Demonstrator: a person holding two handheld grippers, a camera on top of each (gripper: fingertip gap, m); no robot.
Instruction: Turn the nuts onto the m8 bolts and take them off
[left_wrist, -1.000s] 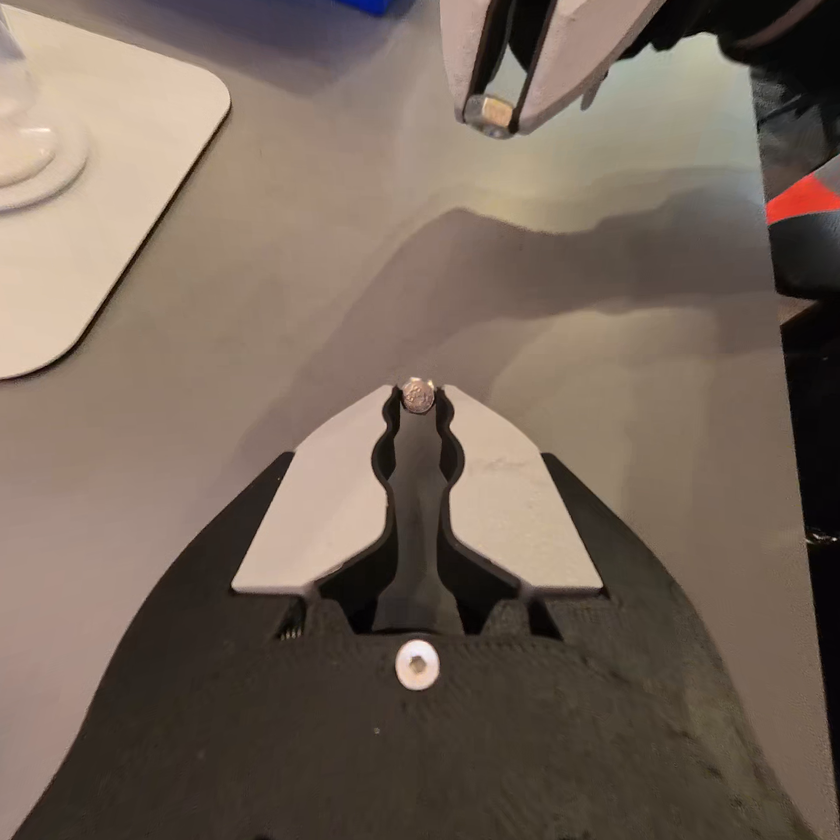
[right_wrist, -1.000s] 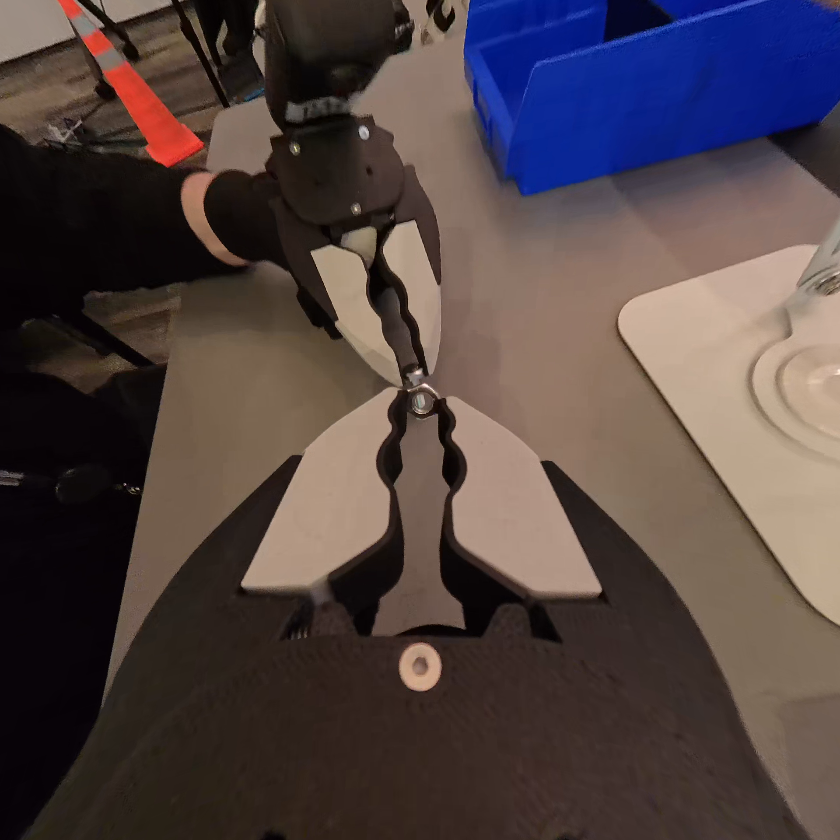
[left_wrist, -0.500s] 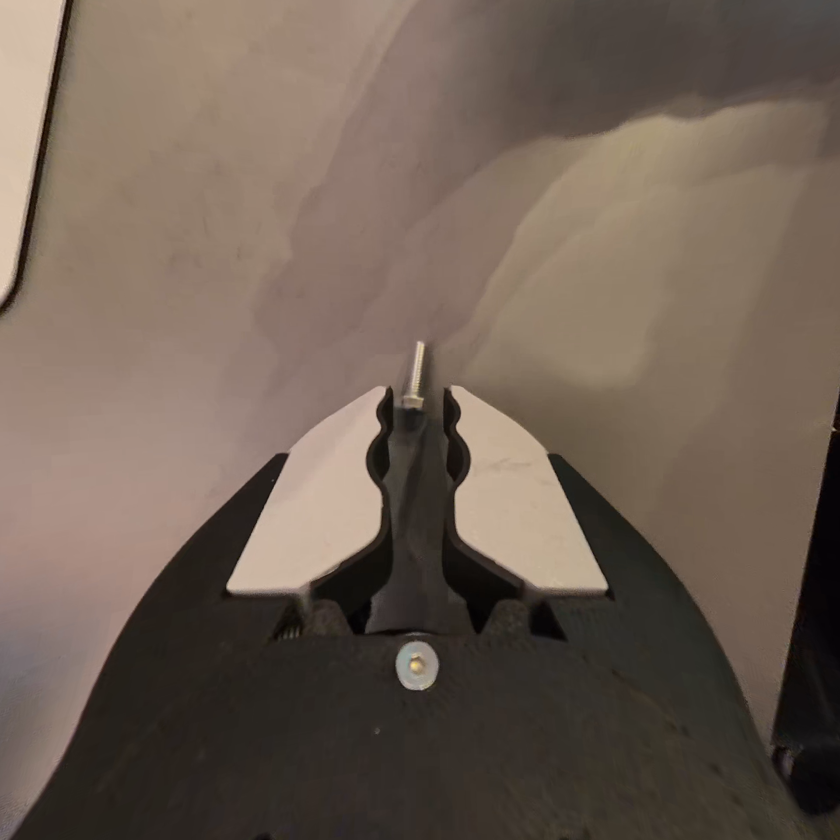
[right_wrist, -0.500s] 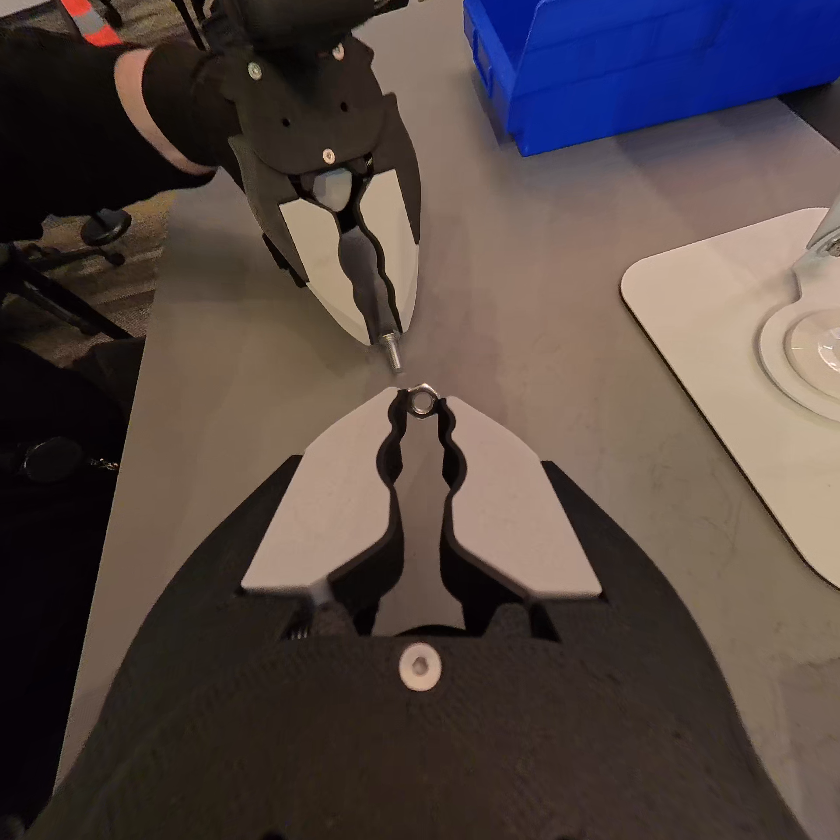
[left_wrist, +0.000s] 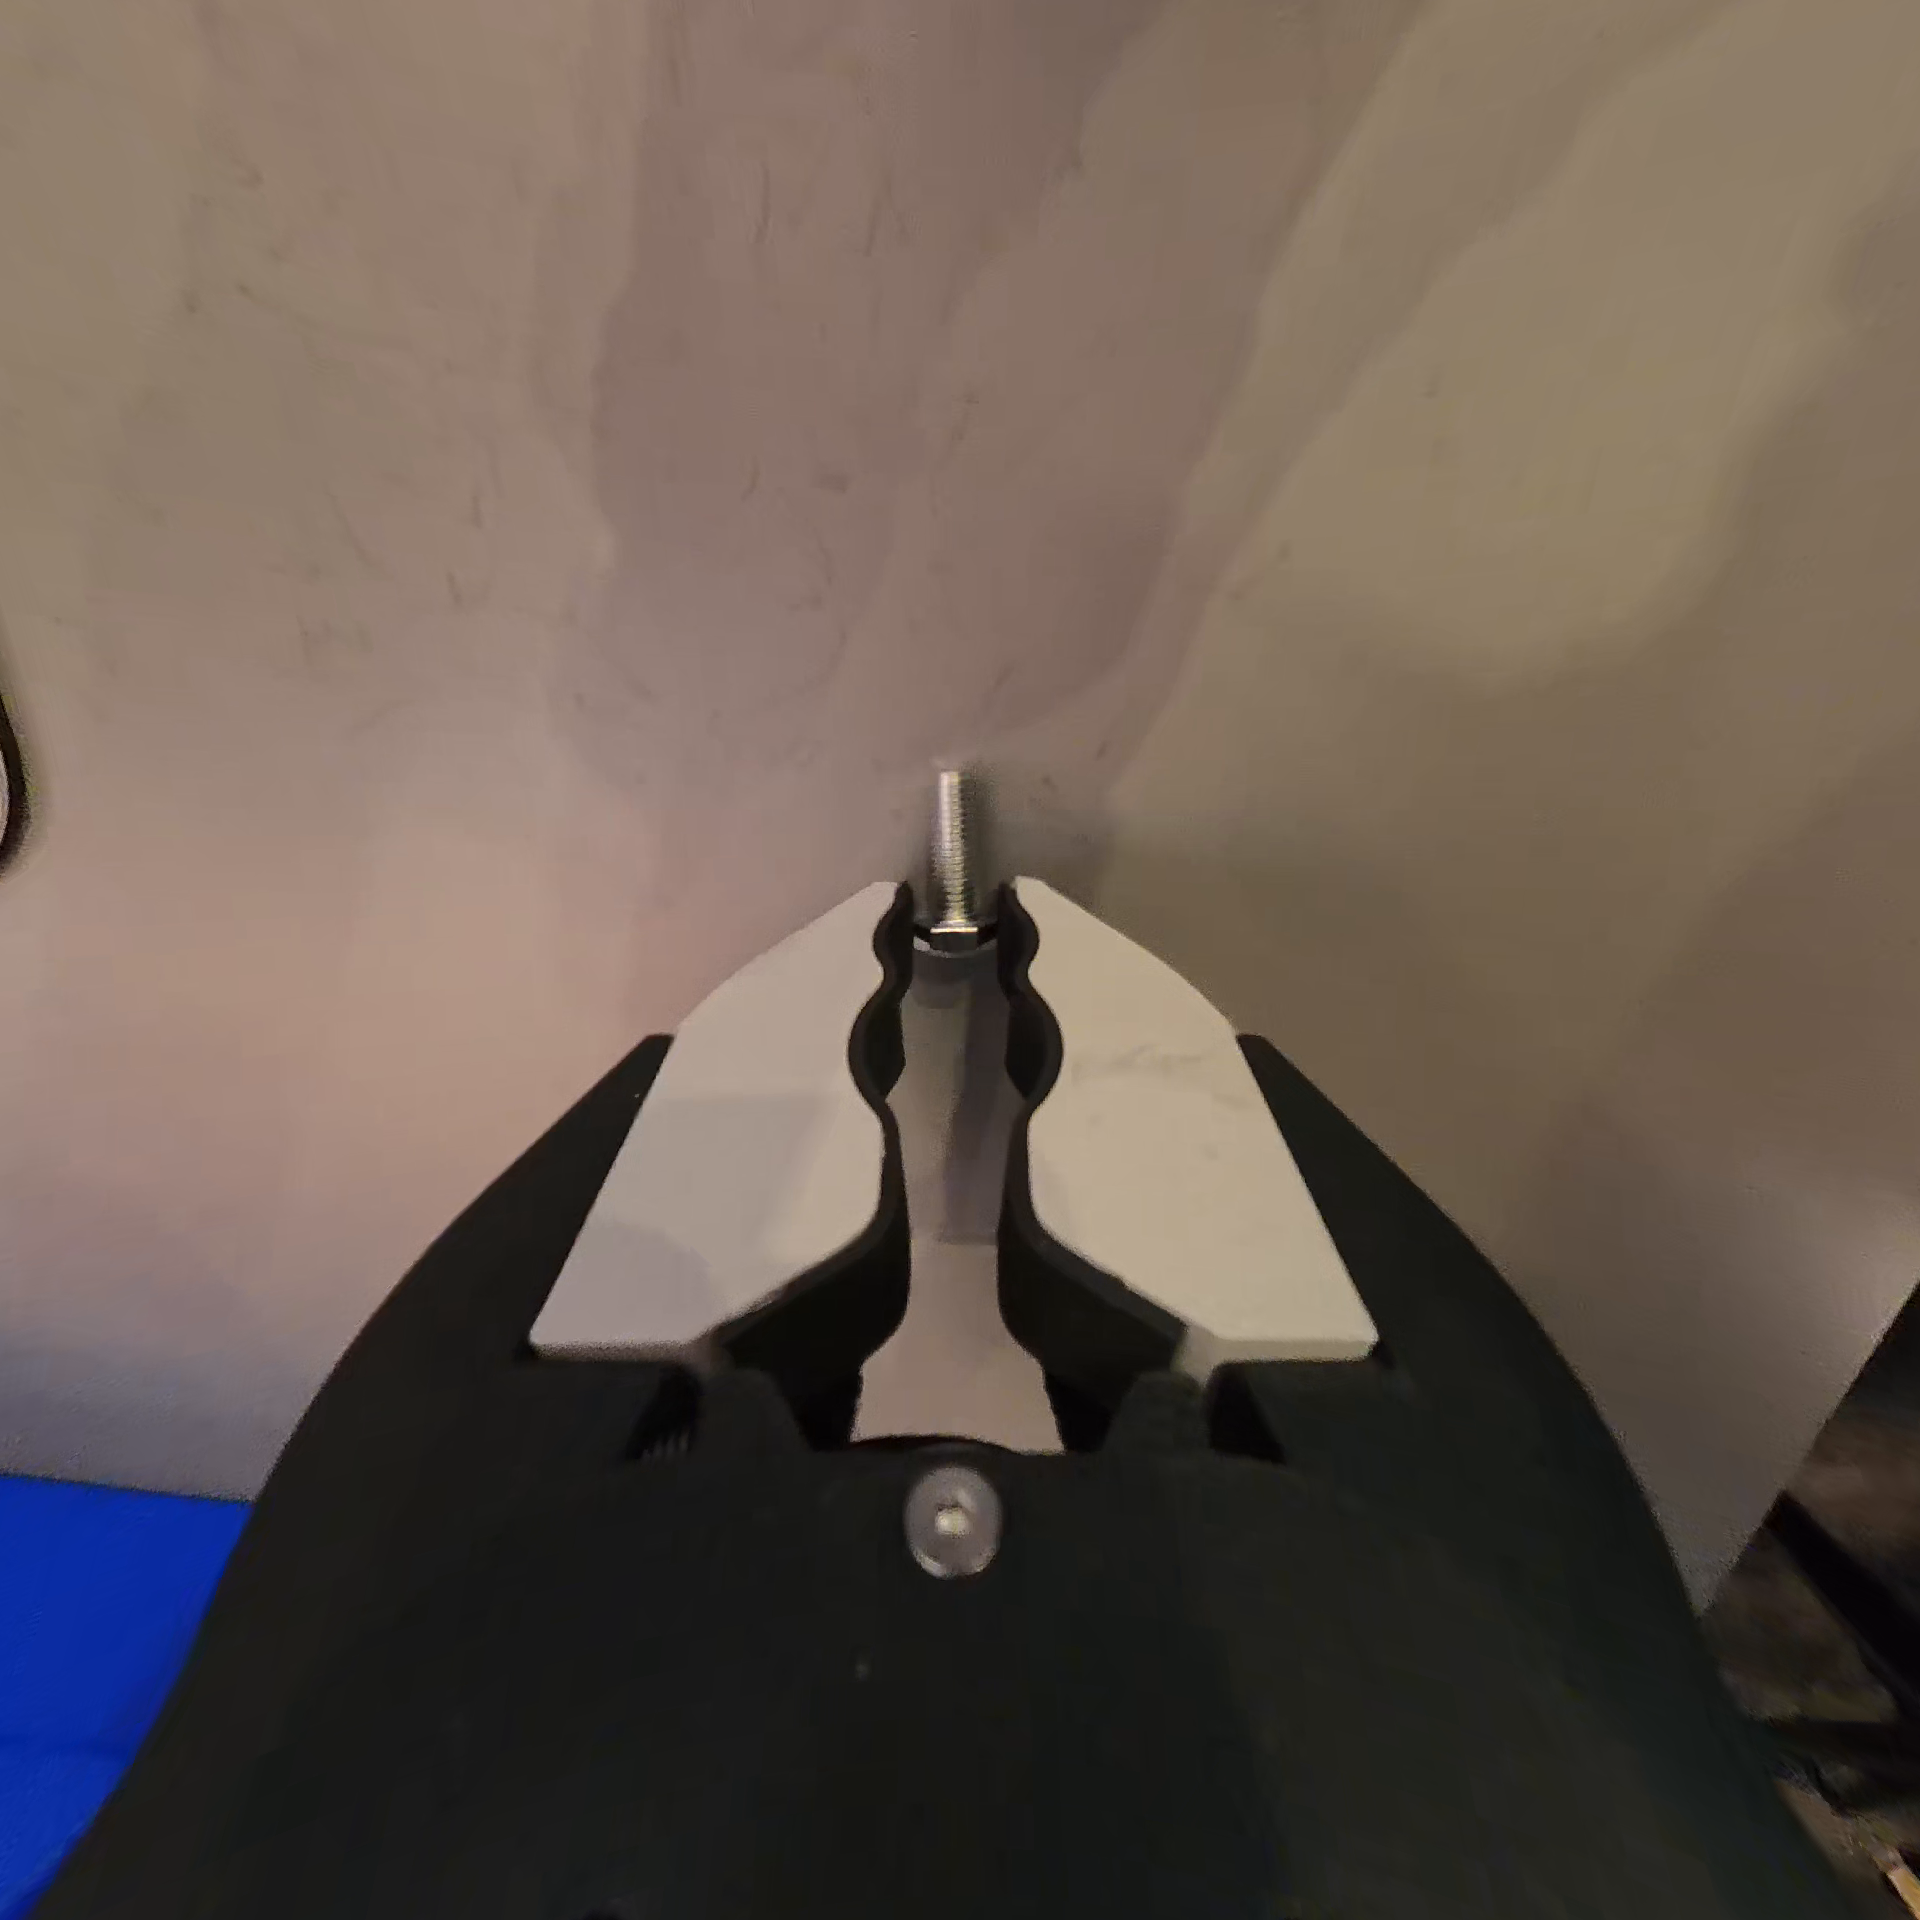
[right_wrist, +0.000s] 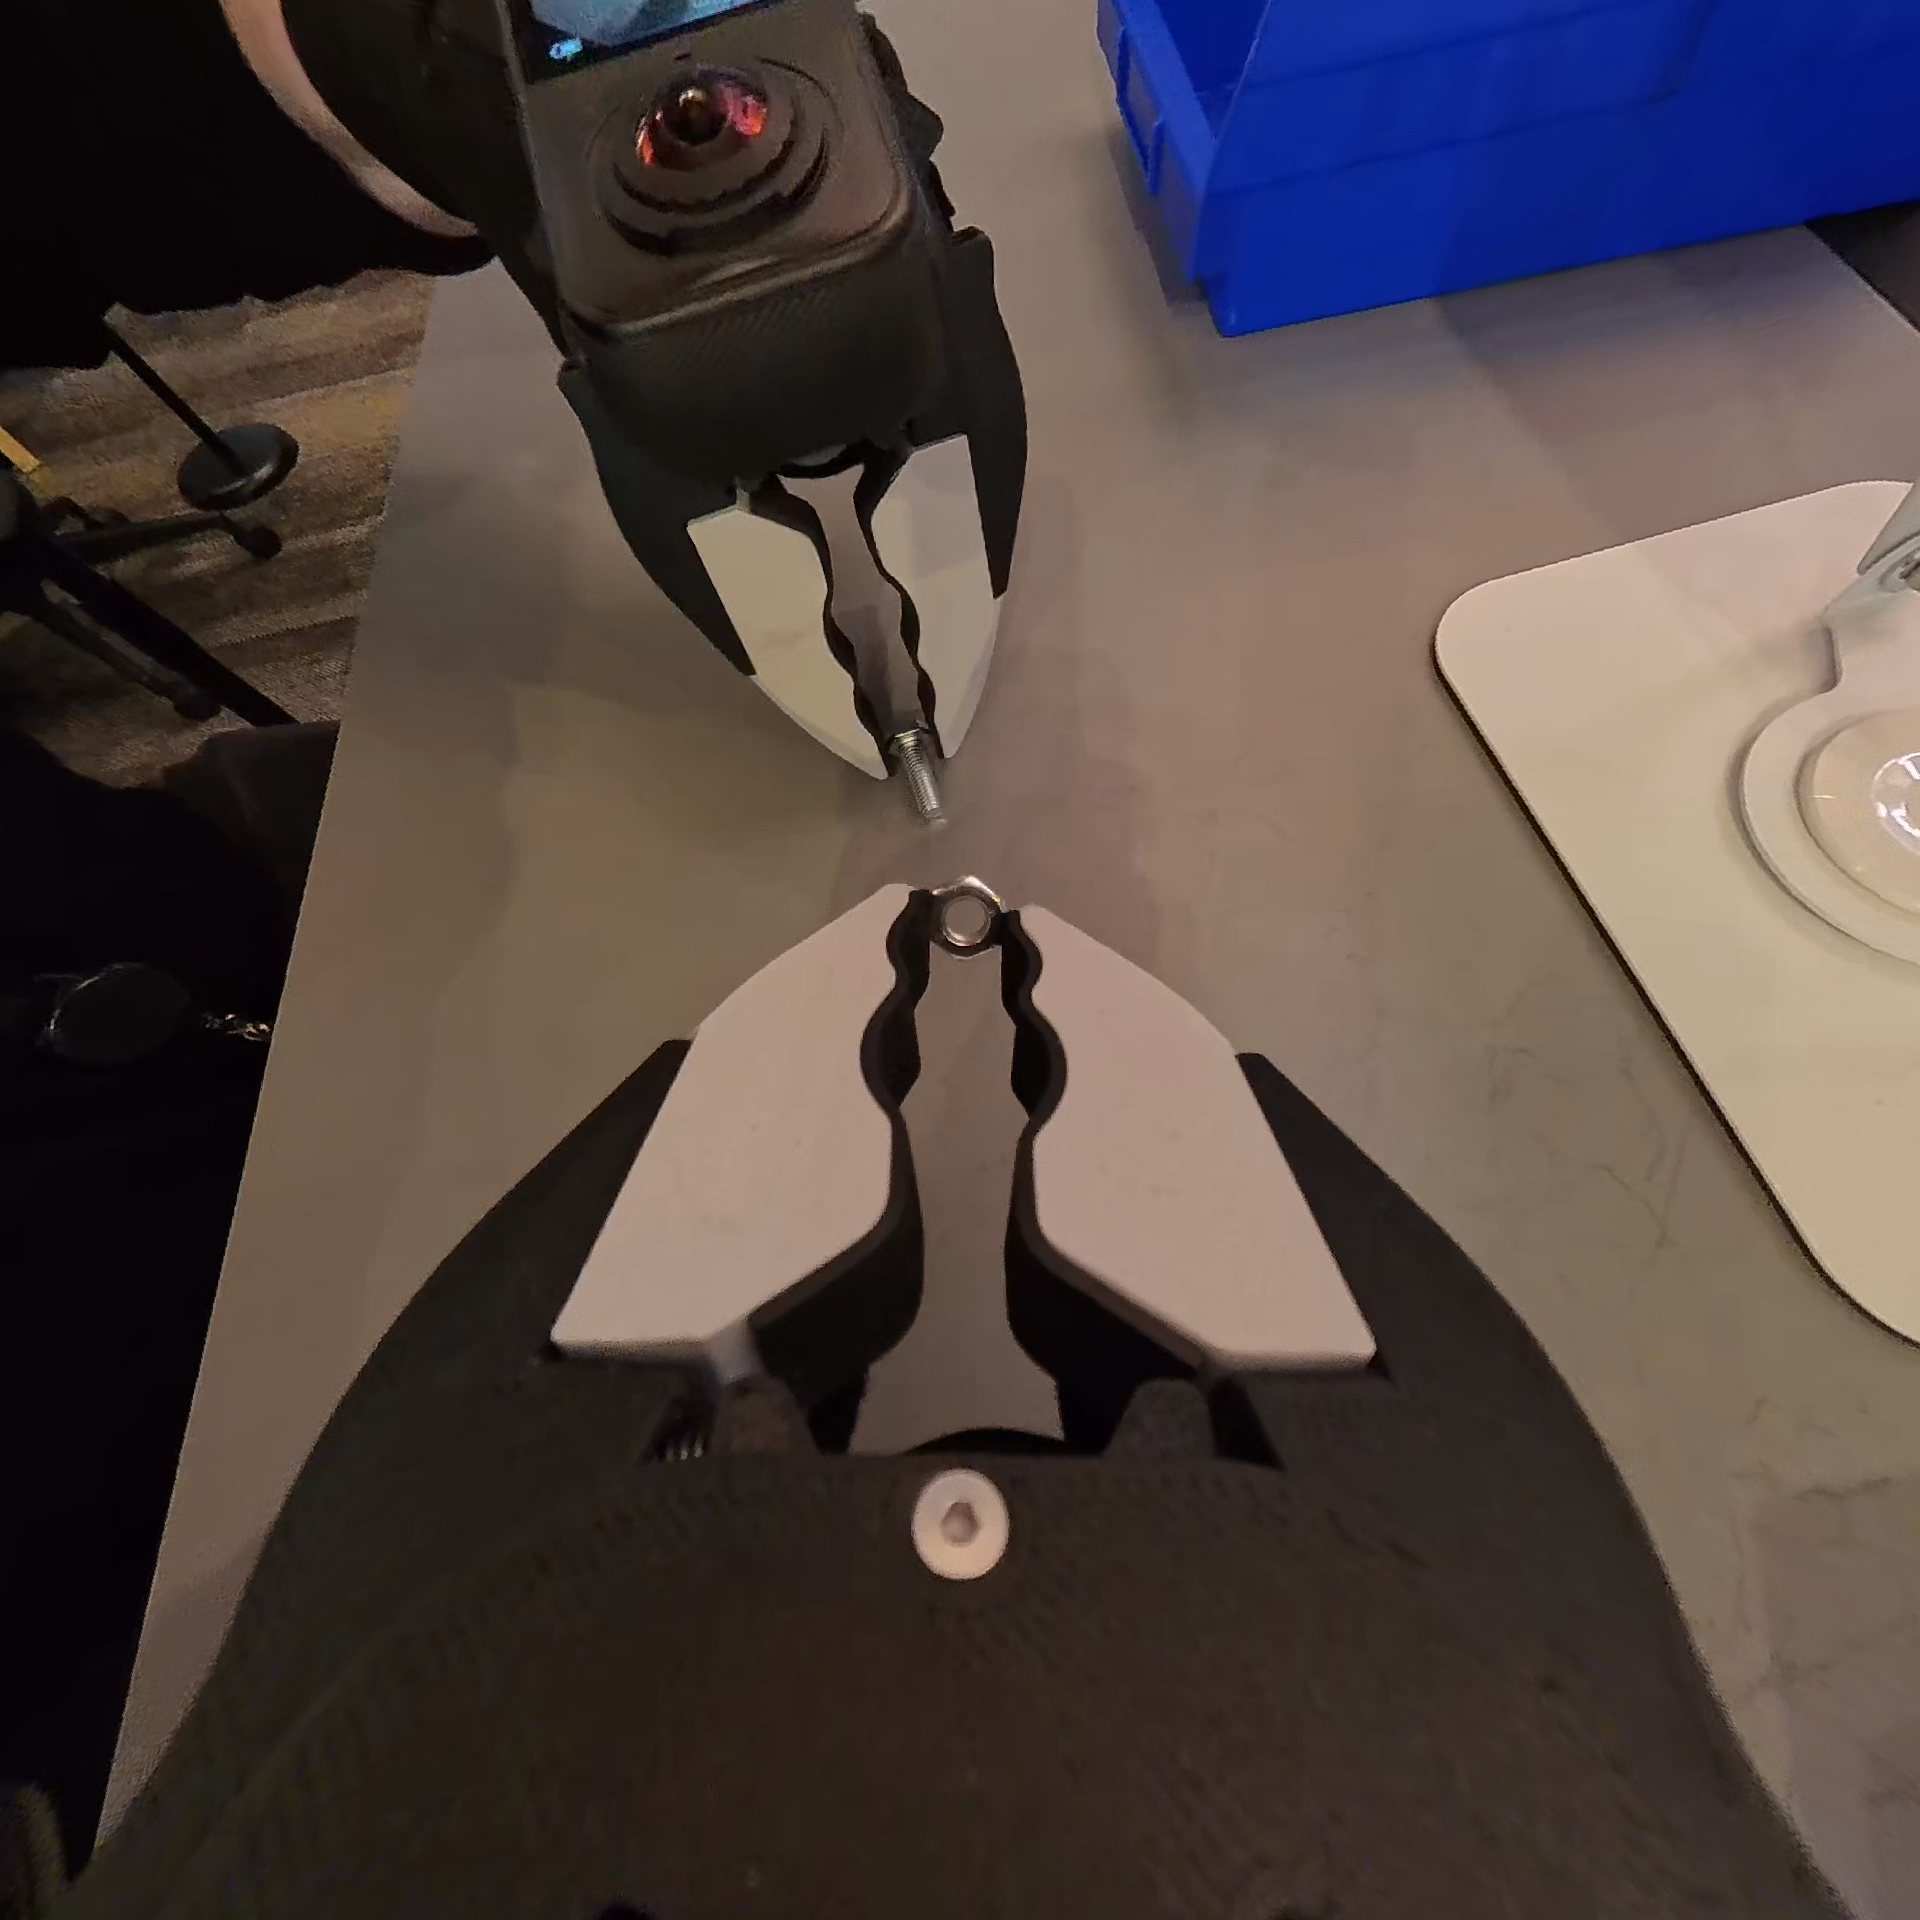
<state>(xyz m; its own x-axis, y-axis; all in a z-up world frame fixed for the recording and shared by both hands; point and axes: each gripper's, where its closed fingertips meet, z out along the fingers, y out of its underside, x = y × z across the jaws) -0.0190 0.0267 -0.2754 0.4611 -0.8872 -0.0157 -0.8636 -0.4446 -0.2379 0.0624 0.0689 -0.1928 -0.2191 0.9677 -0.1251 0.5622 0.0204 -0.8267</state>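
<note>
You have bare grey table (right_wrist: 1195, 727) around both tips. Your left gripper (right_wrist: 912, 743) clamps the bolt (right_wrist: 923, 774) by its head; your right gripper (right_wrist: 961, 925) clamps the nut (right_wrist: 961, 920), just near of the bolt tip, apart.

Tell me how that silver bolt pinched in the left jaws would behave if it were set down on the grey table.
The bolt is bare metal, so likely rigid and heavy for its size. Its round threaded shank suggests it would roll on the smooth table, probably curving around its wider hex head. The left gripper grips only that head, so a sideways knock may pivot it.
</note>
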